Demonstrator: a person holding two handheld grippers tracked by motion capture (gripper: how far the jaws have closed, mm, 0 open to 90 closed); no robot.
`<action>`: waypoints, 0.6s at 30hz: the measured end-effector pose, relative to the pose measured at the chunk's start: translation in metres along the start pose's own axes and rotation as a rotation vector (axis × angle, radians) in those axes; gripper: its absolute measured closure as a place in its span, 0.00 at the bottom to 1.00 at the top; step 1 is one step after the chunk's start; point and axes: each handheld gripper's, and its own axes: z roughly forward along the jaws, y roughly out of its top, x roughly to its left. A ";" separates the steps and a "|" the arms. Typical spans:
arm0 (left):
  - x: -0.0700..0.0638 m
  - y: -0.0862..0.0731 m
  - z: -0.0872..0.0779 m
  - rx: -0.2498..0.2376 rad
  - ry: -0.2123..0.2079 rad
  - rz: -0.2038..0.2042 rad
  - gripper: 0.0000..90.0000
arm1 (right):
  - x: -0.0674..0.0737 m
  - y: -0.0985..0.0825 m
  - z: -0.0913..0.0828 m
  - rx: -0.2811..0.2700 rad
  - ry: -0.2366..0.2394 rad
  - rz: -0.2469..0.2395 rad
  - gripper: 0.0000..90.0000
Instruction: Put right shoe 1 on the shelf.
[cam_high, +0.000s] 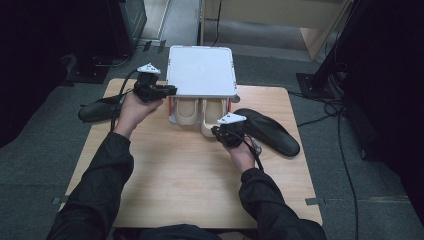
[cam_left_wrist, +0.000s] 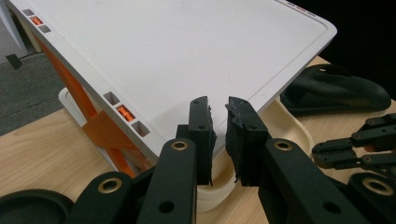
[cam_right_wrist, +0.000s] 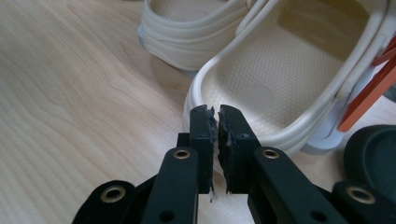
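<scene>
I hold the right gripper pinched on the cream clog rim at frame centre; my left gripper clamps the white rack edge; no writing legible.

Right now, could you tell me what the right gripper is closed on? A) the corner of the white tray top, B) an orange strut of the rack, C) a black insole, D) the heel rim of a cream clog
D: in the right gripper view the right gripper is pinched on the heel rim of the nearer cream clog, while the black insole lies apart on the table beside it.
</scene>
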 end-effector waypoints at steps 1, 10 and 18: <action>0.000 0.000 0.000 0.001 0.001 0.001 0.89 | -0.001 0.001 0.002 -0.001 0.000 0.007 0.94; 0.000 0.000 0.000 0.002 0.003 0.002 0.89 | -0.011 0.014 0.015 -0.011 -0.020 0.002 0.93; 0.002 -0.001 -0.001 -0.001 -0.003 -0.004 0.89 | -0.019 0.020 0.029 -0.027 -0.032 0.013 0.89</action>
